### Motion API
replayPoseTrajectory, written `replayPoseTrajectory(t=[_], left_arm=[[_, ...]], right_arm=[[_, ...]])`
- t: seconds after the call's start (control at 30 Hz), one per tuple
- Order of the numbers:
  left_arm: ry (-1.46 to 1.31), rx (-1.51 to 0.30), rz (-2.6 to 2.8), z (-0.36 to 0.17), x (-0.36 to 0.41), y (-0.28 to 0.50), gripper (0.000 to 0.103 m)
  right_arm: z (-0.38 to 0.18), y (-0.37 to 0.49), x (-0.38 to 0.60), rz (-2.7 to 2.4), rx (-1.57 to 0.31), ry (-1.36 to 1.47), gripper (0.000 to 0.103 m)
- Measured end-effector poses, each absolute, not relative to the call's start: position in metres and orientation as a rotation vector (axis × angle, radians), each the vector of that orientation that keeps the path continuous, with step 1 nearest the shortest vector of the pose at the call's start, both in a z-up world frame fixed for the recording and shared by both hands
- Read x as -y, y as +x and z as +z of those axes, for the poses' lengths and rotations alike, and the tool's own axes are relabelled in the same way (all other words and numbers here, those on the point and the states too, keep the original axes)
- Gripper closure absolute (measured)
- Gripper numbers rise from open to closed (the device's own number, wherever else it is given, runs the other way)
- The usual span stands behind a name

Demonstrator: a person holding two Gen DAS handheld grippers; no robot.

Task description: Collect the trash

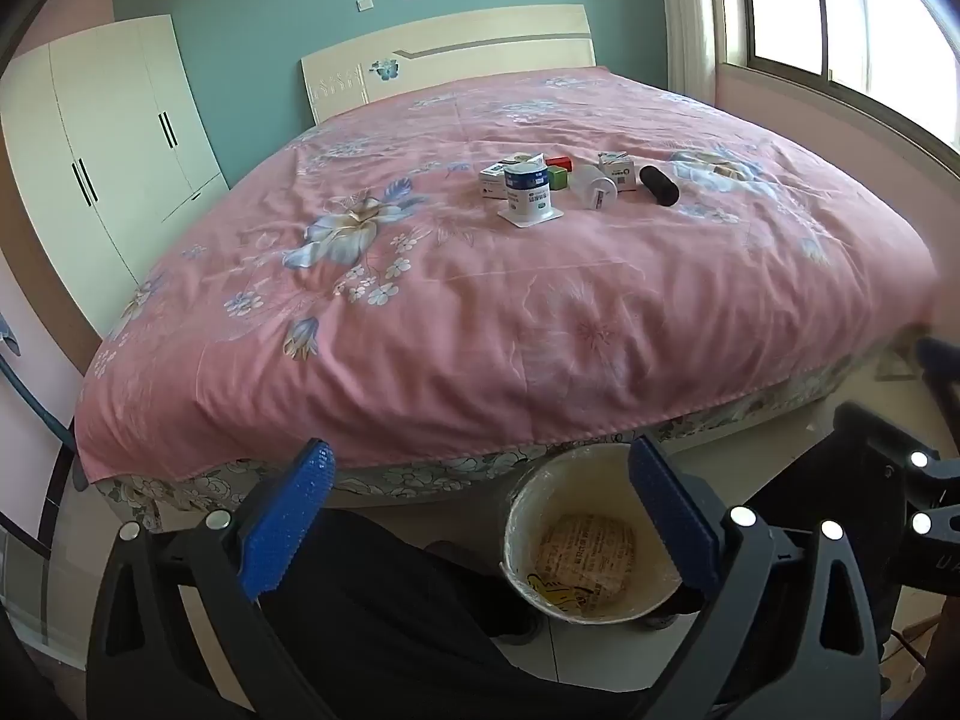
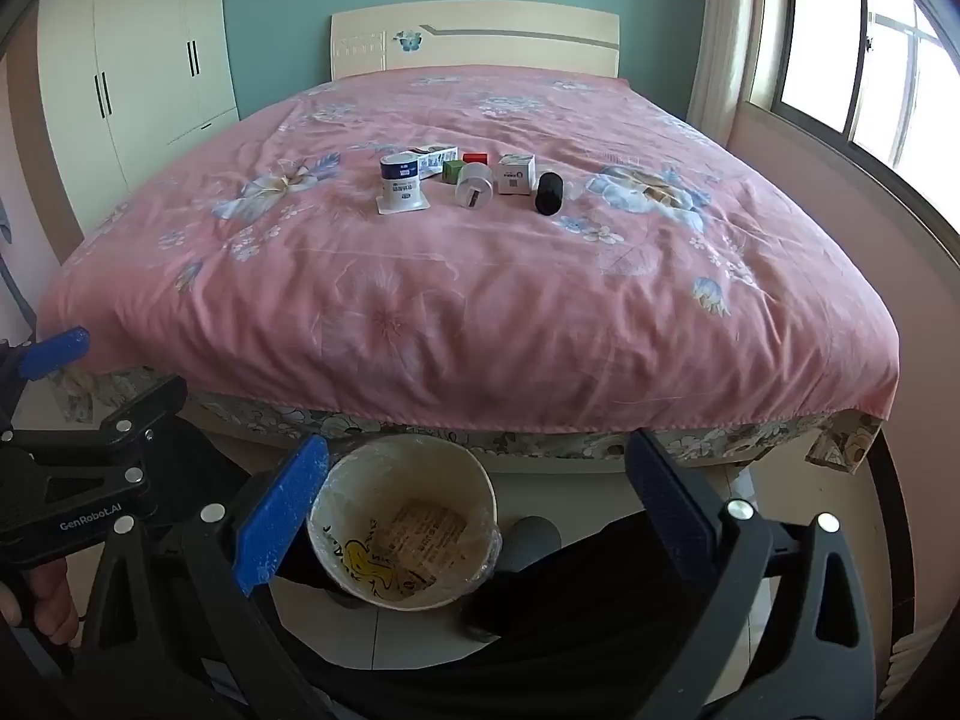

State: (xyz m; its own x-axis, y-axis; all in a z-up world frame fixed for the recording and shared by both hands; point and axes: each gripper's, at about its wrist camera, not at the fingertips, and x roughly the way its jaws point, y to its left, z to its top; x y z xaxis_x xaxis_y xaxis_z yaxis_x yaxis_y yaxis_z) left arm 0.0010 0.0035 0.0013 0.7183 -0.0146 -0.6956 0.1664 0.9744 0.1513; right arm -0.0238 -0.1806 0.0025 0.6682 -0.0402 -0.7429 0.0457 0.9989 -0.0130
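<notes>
two grippers hovering at the foot of a bed strewn with trash
left gripper and right gripper are holding their fingers wide, empty, above a lined bin; the yogurt cup is standing among boxes.

Both wrist cams at bed foot, facing headboard; share bed, bin; left cam prob. further left.

A bed with a pink floral cover fills the room. A cream wardrobe stands at left, a bright window at right.
</notes>
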Motion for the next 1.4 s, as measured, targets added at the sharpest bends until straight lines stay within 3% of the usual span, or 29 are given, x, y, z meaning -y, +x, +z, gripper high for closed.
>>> replayPoseTrajectory(t=[1.4], left_arm=[[0.180, -0.810, -0.080, -0.002, -0.011, 0.007, 0.003]], right_arm=[[-0.002, -0.017, 0.188, -0.002, -0.855, 0.043, 0.006]])
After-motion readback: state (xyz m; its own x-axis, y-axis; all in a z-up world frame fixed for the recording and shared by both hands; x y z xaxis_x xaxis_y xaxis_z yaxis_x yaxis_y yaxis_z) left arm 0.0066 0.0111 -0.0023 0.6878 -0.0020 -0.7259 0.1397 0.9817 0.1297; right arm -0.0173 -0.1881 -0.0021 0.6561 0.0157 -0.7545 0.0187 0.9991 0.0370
